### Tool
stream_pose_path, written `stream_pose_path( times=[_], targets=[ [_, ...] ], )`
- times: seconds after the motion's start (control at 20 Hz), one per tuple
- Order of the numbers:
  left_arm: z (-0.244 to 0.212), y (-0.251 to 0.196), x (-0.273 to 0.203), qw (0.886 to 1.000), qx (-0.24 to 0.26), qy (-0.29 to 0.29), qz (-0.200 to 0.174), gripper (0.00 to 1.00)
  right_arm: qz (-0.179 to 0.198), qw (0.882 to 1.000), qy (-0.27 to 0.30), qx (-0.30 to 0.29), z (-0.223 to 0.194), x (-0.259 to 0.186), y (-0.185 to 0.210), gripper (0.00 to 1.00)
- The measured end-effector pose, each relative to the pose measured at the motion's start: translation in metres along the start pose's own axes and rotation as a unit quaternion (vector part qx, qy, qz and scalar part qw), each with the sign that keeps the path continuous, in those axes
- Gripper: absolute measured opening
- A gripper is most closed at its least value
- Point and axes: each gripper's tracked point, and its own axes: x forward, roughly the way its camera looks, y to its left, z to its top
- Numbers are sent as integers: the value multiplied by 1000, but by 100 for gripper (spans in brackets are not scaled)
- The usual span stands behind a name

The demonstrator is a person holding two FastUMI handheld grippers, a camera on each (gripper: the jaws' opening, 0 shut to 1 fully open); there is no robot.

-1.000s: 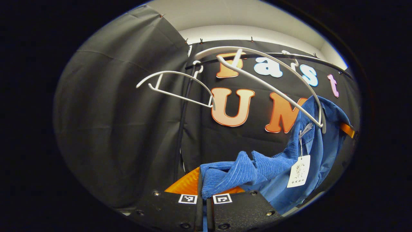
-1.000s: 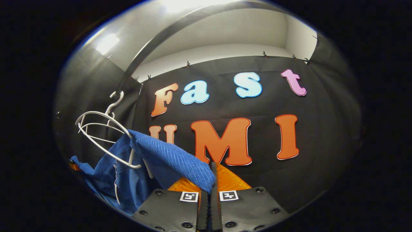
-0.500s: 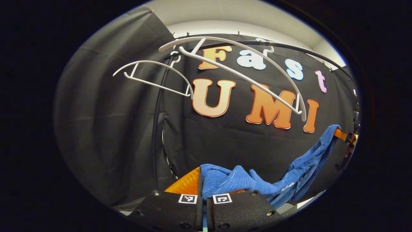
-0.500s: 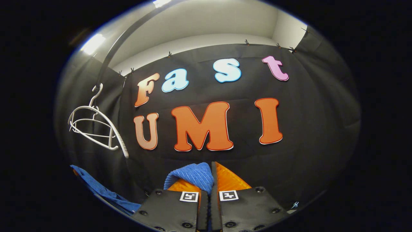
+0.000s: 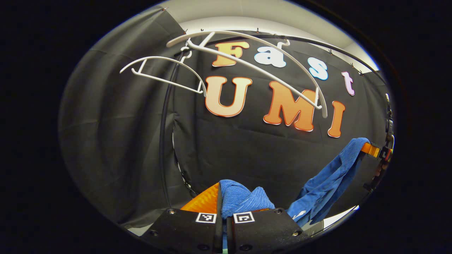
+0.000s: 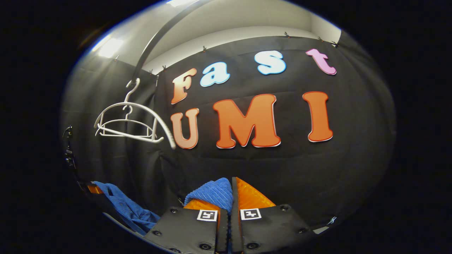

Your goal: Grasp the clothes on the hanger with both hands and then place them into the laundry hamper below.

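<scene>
Blue ribbed garment off the hangers – slung between the two grippers, a bunch of it at each end.

Left gripper: pinching a wad of the cloth between its fingers, jaws nearly together on it. Right gripper: same, clamped on a fold of the blue knit. Span between them sags – visible as a blue drape toward the lower right in the left gripper view, and low at the left in the right gripper view.

Two white hangers hanging bare on the black rail, above and well apart from the cloth. Same pair seen up left in the right gripper view.

Hamper not in frame – presumably below, per the task.

Handling, judged from the look: soft, limp, light; ribbed texture gives decent friction, so low slip risk. No stiffness at all – hangs wherever unsupported. Not fragile. Best holds are thick bunched folds like the current ones, not a single thin edge. Trailing middle could catch on the hamper rim if lowered unevenly – worth bringing both ends down level and close together.
</scene>
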Motion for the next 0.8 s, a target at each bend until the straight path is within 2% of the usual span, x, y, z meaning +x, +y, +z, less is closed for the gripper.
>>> stream_pose_path(
  times=[0.25, 0.4, 0.6, 0.8],
  targets=[
    [-40, -29, 15, 998, -27, 46, -28, 4, 92, 993, 74, -13, -59, 6, 74, 11],
    [-69, -45, 23, 996, -28, 79, -40, 5, 120, 985, 121, 8, -106, 9, 103, 12],
    [-120, -60, 29, 989, -36, 137, -50, 8, 119, 971, 207, 32, -178, 6, 117, 12],
    [-181, -62, 14, 973, -52, 221, -47, 14, 104, 947, 298, 56, -247, -7, 115, 12]
  ],
)
